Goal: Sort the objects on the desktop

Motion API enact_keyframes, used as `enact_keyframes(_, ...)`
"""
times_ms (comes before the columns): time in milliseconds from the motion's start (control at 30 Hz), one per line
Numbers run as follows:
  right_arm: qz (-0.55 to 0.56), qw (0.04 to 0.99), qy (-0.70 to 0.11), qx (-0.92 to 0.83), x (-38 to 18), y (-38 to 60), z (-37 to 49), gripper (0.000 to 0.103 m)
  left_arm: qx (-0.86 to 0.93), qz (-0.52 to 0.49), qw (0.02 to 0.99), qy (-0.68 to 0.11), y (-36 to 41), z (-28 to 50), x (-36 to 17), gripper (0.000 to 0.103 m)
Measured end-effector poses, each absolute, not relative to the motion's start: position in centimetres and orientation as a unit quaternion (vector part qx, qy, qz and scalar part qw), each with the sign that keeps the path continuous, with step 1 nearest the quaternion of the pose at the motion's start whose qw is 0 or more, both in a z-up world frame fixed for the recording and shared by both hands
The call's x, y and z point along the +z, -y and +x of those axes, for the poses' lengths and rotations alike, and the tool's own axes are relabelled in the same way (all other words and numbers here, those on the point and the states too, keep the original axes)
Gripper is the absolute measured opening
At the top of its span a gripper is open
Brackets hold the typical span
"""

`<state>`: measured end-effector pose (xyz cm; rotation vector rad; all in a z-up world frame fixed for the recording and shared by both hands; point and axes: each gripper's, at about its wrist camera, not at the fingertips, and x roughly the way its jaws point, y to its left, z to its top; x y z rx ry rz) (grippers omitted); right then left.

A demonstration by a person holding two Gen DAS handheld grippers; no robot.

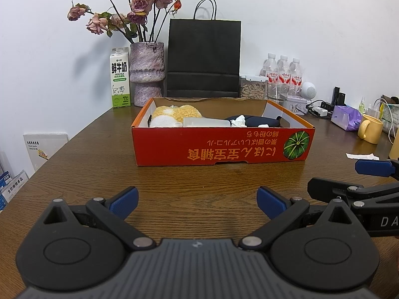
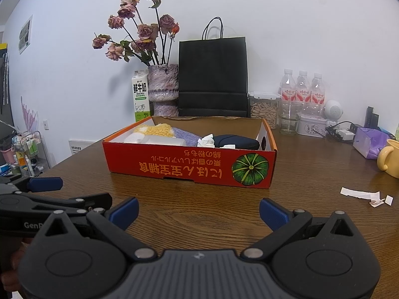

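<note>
A red cardboard box (image 1: pixel 222 147) sits on the wooden table, also in the right wrist view (image 2: pixel 189 167). Inside lie a yellow and white plush item (image 1: pixel 174 114), a clear plastic container (image 1: pixel 207 122), crumpled tissue (image 1: pixel 239 120) and a dark blue pouch (image 1: pixel 259 122). My left gripper (image 1: pixel 197 203) is open and empty, low over the table in front of the box. My right gripper (image 2: pixel 199 211) is open and empty, beside the left one. Paper scraps (image 2: pixel 361 194) lie on the table to the right.
Along the wall stand a milk carton (image 1: pixel 120 77), a vase of dried roses (image 1: pixel 147 72), a black paper bag (image 1: pixel 203 57), a jar (image 1: pixel 253 87), water bottles (image 1: pixel 283 72), a glass (image 1: pixel 278 94) and a tin. A yellow mug (image 1: pixel 370 129), purple tissue pack (image 1: pixel 346 118) and chargers sit right.
</note>
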<state>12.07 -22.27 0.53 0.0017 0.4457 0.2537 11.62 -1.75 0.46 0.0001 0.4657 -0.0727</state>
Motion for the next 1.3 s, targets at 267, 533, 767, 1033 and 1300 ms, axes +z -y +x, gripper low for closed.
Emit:
enact_keyframes(267, 0.000, 0.967, -0.221, 0.125, 0.50, 22.31, 12.06, 0.103, -0.036, 0.000, 0.972, -0.231, 1.75, 11.62, 0.44, 0.103)
enact_keyframes(533, 0.001, 0.968, -0.220, 0.125, 0.50, 22.29, 12.06, 0.103, -0.038, -0.001, 0.972, -0.231, 1.71, 11.60, 0.28, 0.103)
enact_keyframes(767, 0.002, 0.967, -0.220, 0.125, 0.40, 22.34, 12.09, 0.103, -0.037, 0.000, 0.972, -0.231, 1.72, 11.64, 0.26, 0.103)
enact_keyframes(1033, 0.003, 0.967, -0.220, 0.125, 0.40, 22.38, 12.08, 0.103, -0.038, -0.003, 0.972, -0.233, 1.72, 11.63, 0.24, 0.103)
enact_keyframes(1300, 0.003, 0.967, -0.221, 0.124, 0.35, 22.29, 12.01, 0.103, -0.041, -0.007, 0.971, -0.235, 1.60, 11.74, 0.08, 0.103)
